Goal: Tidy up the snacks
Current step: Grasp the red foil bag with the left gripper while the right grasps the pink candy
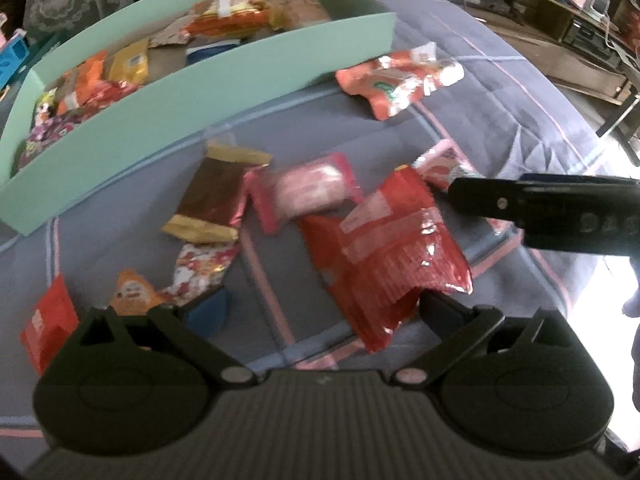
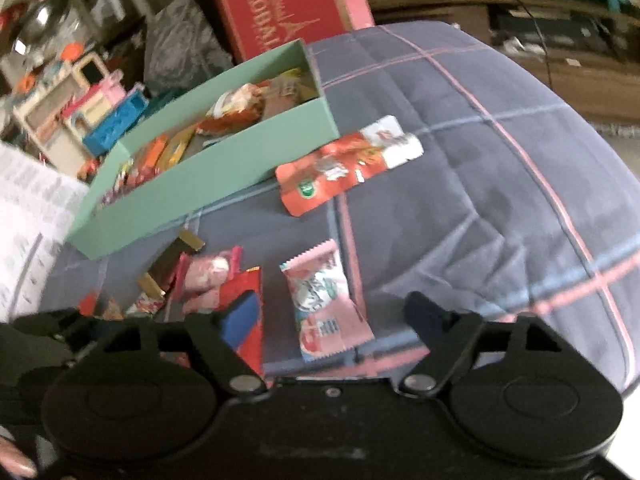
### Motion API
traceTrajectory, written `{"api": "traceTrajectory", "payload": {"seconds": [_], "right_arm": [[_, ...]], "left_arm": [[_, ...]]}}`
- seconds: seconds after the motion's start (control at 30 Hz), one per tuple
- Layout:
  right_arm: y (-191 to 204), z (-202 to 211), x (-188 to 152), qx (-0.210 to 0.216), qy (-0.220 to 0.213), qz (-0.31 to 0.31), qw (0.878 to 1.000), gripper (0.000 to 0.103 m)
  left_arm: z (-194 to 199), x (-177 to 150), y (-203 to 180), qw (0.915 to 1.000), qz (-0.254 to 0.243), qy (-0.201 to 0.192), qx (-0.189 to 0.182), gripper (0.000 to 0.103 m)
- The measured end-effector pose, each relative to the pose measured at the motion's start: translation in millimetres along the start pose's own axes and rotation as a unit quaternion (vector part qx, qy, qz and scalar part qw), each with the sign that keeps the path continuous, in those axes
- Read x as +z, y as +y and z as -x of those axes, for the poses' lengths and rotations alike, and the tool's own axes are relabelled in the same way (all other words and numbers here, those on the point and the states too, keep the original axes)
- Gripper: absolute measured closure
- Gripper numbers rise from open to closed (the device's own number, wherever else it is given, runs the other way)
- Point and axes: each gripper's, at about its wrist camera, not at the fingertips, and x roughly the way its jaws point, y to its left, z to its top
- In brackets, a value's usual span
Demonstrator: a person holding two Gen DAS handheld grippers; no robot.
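red packet (image 1: 384, 256) sits between the left gripper's (image 1: 320, 308) open jaws.

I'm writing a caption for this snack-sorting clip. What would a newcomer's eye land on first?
First the mint-green box, already partly filled with bright packets, on a blue checked quilt. Then the loose snacks in front of it: a shiny red packet lies between the left gripper fingers, and a pink wrapper lies before the right gripper.
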Motion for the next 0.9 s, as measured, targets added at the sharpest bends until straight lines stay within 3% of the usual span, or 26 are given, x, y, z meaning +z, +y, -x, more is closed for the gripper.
{"api": "traceTrajectory", "payload": {"seconds": [0.13, 0.27, 0.53, 0.77, 0.9], "right_arm": [[13.4, -8.7, 2.4, -0.021, 0.0, 0.054, 0.998, 0.037], [19.6, -11.2, 1.7, -0.057, -0.008, 0.109, 0.992, 0.07], [-20.1, 2.8, 4.3, -0.057, -0.018, 0.06, 0.996, 0.07], [-30.1, 7.9, 0.7, -0.047, -0.024, 0.045, 0.998, 0.07], [-30.2, 6.5, 2.5, -0.047, -0.024, 0.035, 0.998, 0.07]], "left_arm": [[-1.5, 1.0, 8.9, 0.9999, 0.011, 0.0, 0.002, 0.0], [-2.9, 3.5, 7.1, 1.0, 0.006, -0.002, 0.003, 0.0], [-6.2, 13.5, -16.0, 0.9976, -0.063, -0.021, 0.017, 0.0], [-9.8, 20.4, -44.0, 0.9865, -0.156, -0.047, 0.014, 0.002], [-7.6, 22.8, -40.5, 0.9896, -0.13, -0.044, -0.043, 0.046]]}}
